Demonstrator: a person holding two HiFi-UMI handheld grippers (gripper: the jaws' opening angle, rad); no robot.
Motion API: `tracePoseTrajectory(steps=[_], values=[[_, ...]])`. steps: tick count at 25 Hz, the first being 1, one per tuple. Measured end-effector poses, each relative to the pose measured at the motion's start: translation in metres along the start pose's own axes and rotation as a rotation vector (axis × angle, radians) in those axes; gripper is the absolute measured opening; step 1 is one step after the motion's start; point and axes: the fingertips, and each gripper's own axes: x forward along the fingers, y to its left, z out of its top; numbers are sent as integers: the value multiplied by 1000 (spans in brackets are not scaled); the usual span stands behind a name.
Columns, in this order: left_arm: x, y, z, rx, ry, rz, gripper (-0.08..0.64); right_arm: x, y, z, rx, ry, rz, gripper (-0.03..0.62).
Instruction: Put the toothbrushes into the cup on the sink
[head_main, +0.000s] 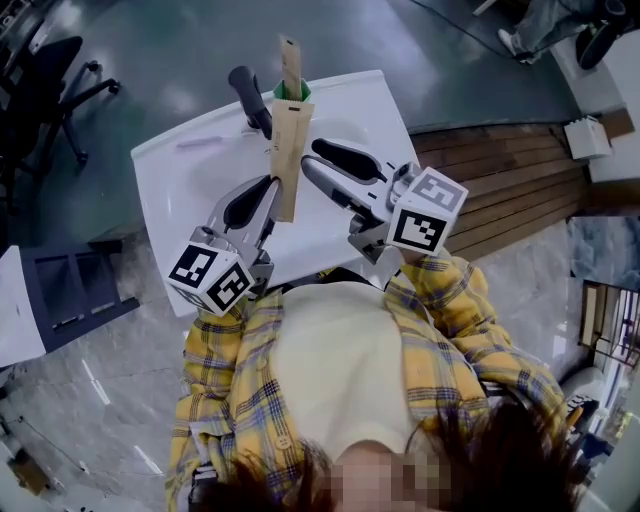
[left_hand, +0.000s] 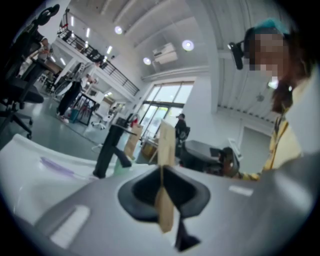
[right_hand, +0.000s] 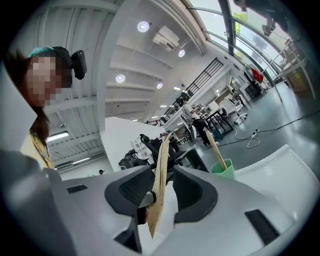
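My left gripper is shut on a flat brown paper toothbrush pack, held upright over the white sink. In the left gripper view the pack stands edge-on, clamped between the jaws. My right gripper is at the pack's right side with its jaws apart. In the right gripper view the pack sits in the gap with white showing beside it. Behind them, a green cup by the tap holds another brown pack.
A black tap stands at the sink's back edge, just left of the cup. A purple toothbrush lies on the sink's back left rim. An office chair stands on the floor to the left. Wooden decking runs to the right.
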Motion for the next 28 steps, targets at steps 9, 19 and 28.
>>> tracePoseTrajectory(steps=[9, 19, 28], values=[[1, -19, -9, 9, 73, -118, 25, 3, 9, -9, -50, 75, 54, 102], [-1, -22, -12, 33, 71, -119, 28, 1, 12, -12, -30, 90, 91, 40], [-4, -11, -2, 68, 6, -12, 61, 3, 9, -4, -74, 93, 77, 35]])
